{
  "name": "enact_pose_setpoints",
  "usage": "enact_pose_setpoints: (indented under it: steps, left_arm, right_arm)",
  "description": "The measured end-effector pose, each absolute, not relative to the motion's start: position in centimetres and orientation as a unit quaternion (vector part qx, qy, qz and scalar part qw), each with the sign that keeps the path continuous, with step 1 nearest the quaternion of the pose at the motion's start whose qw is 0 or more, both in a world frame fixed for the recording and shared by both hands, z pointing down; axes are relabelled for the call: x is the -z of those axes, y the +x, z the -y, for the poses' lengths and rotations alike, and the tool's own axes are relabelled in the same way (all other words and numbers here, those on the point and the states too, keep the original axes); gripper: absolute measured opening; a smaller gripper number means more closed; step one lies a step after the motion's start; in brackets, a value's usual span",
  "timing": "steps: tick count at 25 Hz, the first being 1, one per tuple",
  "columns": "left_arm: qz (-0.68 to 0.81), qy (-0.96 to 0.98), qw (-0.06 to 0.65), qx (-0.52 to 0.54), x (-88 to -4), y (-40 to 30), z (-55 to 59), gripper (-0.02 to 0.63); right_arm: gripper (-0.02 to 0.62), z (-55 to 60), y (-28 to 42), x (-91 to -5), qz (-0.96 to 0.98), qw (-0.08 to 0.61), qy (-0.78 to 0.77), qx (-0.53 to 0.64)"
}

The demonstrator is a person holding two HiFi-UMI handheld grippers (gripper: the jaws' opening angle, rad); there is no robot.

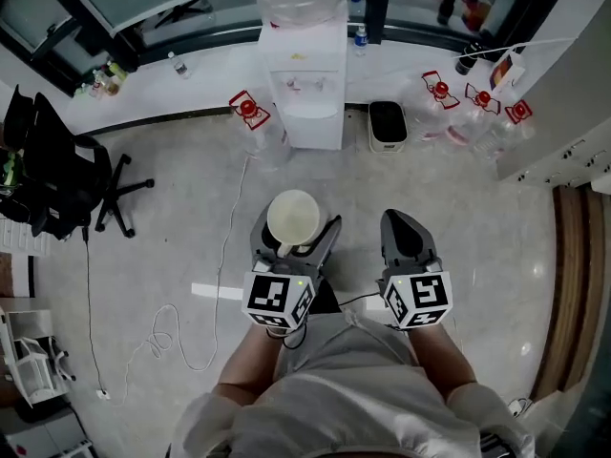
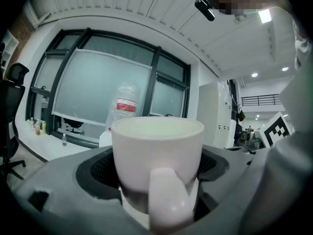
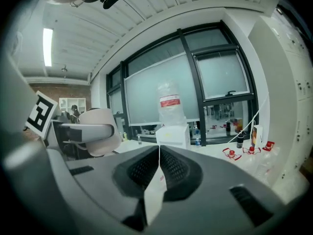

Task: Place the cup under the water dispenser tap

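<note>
A white cup [image 1: 293,218] with a handle sits upright between the jaws of my left gripper [image 1: 294,239], which is shut on it. In the left gripper view the cup [image 2: 157,168] fills the middle, handle toward the camera. The white water dispenser [image 1: 307,89] with a clear bottle on top stands ahead against the window wall, well beyond the cup. It shows small behind the cup, the dispenser bottle [image 2: 124,106] above it. My right gripper [image 1: 406,241] is held beside the left, shut with nothing in it; its view shows the dispenser [image 3: 172,131] straight ahead.
A black office chair [image 1: 57,175] stands at the left. A black bin [image 1: 388,125] sits right of the dispenser. Several empty water bottles with red caps [image 1: 477,103] lie at the back right, one more bottle [image 1: 250,113] at the dispenser's left. A white cable [image 1: 205,313] runs over the floor.
</note>
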State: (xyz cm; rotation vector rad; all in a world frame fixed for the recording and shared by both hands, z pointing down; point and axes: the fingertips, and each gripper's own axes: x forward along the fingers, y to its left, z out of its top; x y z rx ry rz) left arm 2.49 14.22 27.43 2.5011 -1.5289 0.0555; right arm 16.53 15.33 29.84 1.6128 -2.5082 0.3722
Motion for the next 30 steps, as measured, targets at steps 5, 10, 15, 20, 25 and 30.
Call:
enact_pose_setpoints:
  steps: [5,10,15,20,25,30]
  left_arm:
    - [0.498,0.858,0.117,-0.039,-28.9,-1.7,-5.9,0.431]
    - [0.47,0.871,0.129,-0.063,-31.4,-5.3,1.0,0.431]
    - [0.438,0.886,0.13,-0.082,-33.7,-7.0,5.4,0.431]
    - [0.415,0.896,0.127,-0.09,-36.7,-6.2,8.2,0.431]
    - [0.411,0.896,0.131,-0.103,-40.7,-4.9,10.8,0.431]
    - [0.426,0.887,0.138,-0.114,-45.6,-4.1,14.1,0.431]
  right_arm:
    - [0.029,-7.4,12.0,-30.8,0.822,0.086,0.545,-0.139]
    - [0.029,-0.2,8.3,-32.4,0.806,0.109,0.562,-0.152]
    - [0.029,4.5,5.6,-34.0,0.792,0.114,0.578,-0.163]
    - [0.029,7.0,4.7,-37.1,0.784,0.135,0.58,-0.176]
    - [0.029,9.8,5.5,-41.5,0.777,0.16,0.579,-0.189]
    - [0.029,13.5,6.5,-45.9,0.78,0.164,0.572,-0.194]
